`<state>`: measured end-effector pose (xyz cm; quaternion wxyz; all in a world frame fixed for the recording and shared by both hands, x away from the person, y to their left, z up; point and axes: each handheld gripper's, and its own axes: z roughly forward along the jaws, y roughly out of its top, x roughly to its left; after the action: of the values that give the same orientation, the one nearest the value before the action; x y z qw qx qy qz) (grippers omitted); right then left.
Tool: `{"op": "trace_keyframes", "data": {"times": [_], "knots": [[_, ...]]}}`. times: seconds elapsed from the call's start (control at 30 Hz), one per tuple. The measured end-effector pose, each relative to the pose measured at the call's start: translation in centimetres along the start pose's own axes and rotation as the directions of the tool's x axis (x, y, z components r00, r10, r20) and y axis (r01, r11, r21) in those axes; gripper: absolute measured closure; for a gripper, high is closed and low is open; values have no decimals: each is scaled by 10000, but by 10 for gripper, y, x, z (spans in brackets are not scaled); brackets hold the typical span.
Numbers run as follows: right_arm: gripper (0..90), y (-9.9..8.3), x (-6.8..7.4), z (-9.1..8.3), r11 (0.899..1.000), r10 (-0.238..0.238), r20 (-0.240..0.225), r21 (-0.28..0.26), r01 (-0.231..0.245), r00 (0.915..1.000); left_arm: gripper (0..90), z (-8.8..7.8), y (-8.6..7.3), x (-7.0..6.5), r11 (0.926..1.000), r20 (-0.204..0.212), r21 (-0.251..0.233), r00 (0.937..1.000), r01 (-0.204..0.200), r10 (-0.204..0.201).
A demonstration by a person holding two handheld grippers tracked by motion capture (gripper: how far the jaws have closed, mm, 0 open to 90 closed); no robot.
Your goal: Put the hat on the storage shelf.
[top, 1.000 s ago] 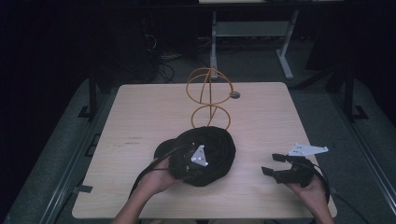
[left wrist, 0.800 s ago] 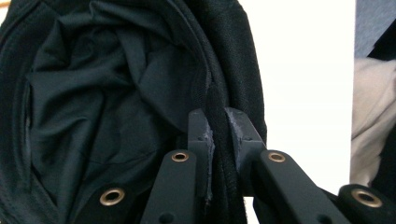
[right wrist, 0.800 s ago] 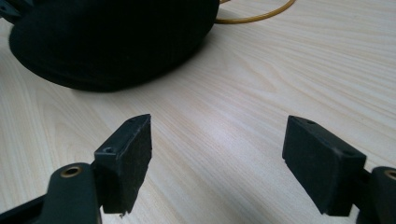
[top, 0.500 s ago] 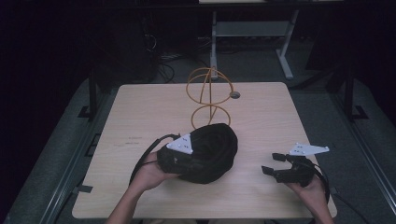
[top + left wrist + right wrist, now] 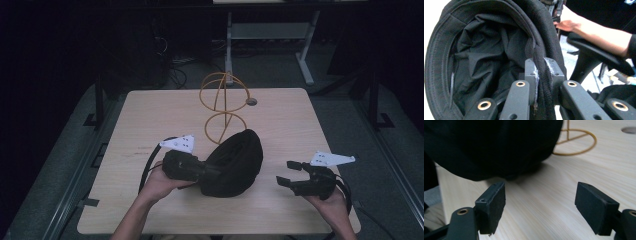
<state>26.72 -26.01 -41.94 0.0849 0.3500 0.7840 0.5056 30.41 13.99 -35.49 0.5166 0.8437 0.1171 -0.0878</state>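
The left tool [image 5: 200, 170] pinches the rim of the black fabric hat [image 5: 235, 162]; the left gripper view reveals its crumpled lining. The right tool [image 5: 290, 176] hovers spread nearby.

Hat [image 5: 235, 162] sits near the desk [image 5: 150, 110] front edge, about centre — wire stand [image 5: 223, 107] just behind it. Left gripper [image 5: 212, 171] at the hat's left side; right gripper [image 5: 288, 173] toward the front right corner, apart from the hat.

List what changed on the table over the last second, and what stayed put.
The left gripper, shut on the rim of the black hat, swung out to the hat's left side and tipped the hat up onto its edge. The right gripper stayed open at the table's right, and the gold wire stand did not move.
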Motion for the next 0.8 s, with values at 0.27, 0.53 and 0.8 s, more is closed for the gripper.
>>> {"op": "trace_keyframes", "data": {"times": [0.27, 0.53, 0.8], "knots": [[213, 12, 12, -4, 9966, -184, -659, -810, 130, 9977, 813, 1, 8, 0, 9991, 270, -419, 9996, -15, 26], [185, 26, 17, -5, 9879, -385, -736, -1524, 269, 9965, 812, 13, 27, -5, 9984, 606, -465, 9975, -330, 358], [306, 33, 17, -3, 9843, -552, -762, -1716, 414, 9956, 812, 26, 45, -14, 9960, 934, -148, 9916, -884, 894]]}}
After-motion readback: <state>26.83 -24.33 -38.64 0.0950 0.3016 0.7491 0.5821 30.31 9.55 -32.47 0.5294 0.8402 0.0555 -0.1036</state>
